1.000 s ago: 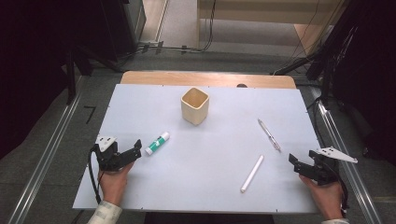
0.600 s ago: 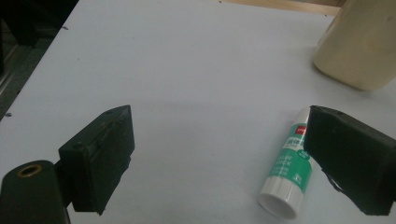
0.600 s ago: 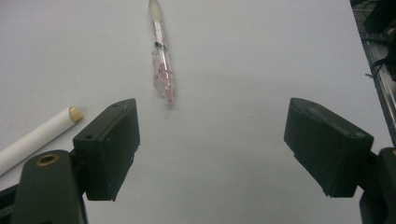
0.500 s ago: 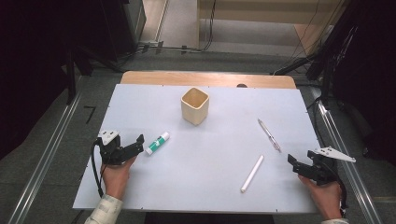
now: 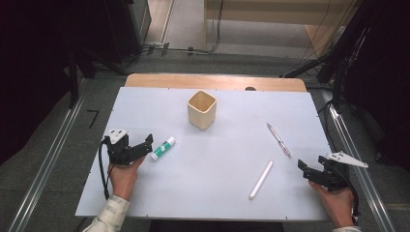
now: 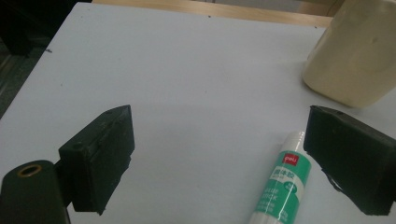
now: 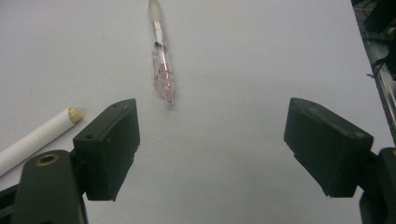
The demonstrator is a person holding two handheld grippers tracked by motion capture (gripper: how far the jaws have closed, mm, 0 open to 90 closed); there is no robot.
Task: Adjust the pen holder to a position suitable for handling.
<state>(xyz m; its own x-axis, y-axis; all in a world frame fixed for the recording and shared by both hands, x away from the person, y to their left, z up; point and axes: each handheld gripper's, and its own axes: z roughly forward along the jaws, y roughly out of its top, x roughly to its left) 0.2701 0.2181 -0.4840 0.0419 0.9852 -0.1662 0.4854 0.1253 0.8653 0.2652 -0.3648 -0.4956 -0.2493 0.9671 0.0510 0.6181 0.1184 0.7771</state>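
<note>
**Left gripper lines up on a glue stick**

A white table (image 5: 145,193) holds a cream square cup (image 5: 201,109) near the back. A green-and-white glue stick (image 5: 162,148) lies flat at the left. A clear pen (image 5: 279,139) and a white stick (image 5: 261,179) lie flat at the right, well apart from the cup.

The left gripper (image 5: 145,145) sits low, held in a hand (image 5: 124,175) coming from the bottom edge. Its jaws stand wide apart, pointing right toward the glue stick. In the left gripper view the glue stick (image 6: 278,184) lies just beside the right-hand jaw, not centred between them, so the approach seems unfinished.

The right gripper (image 5: 306,169) rests near the table's right edge, jaws apart and empty. It points toward the pen (image 7: 161,65), seemingly waiting.
</note>
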